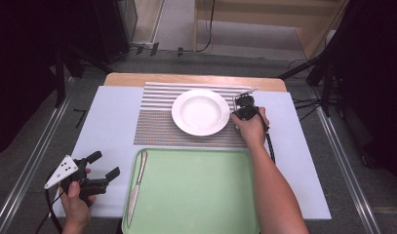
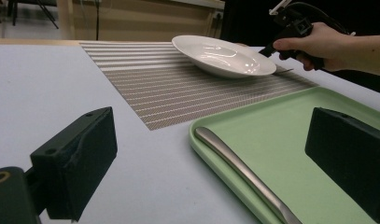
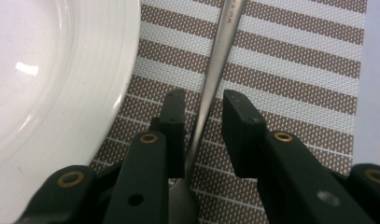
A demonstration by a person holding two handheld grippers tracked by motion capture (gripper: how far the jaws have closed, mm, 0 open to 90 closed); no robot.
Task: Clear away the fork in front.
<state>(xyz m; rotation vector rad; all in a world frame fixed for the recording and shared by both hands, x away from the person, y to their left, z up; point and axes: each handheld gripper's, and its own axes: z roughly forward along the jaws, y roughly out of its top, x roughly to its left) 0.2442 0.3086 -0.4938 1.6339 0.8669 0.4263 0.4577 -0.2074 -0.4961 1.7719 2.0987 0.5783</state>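
A: From above, we have our right gripper (image 1: 244, 104) at the fork (image 1: 246, 94) right of the plate (image 1: 201, 111); the knife (image 1: 136, 187) waits in the tray (image 1: 196, 195)

B: Our left gripper (image 2: 201, 154) hangs open

A: Up close, right jaws straddle the fork's handle (image 3: 211, 98), not clamped; the plate rim crowds us

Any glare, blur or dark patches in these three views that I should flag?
High view: soft overall, both side margins nearly black, the white plate close to blown out. Left gripper view: highlights on the plate's bowl and on the knife in the green tray; near jaws slightly soft. Right gripper view: sharp placemat weave, a small glint on the plate.
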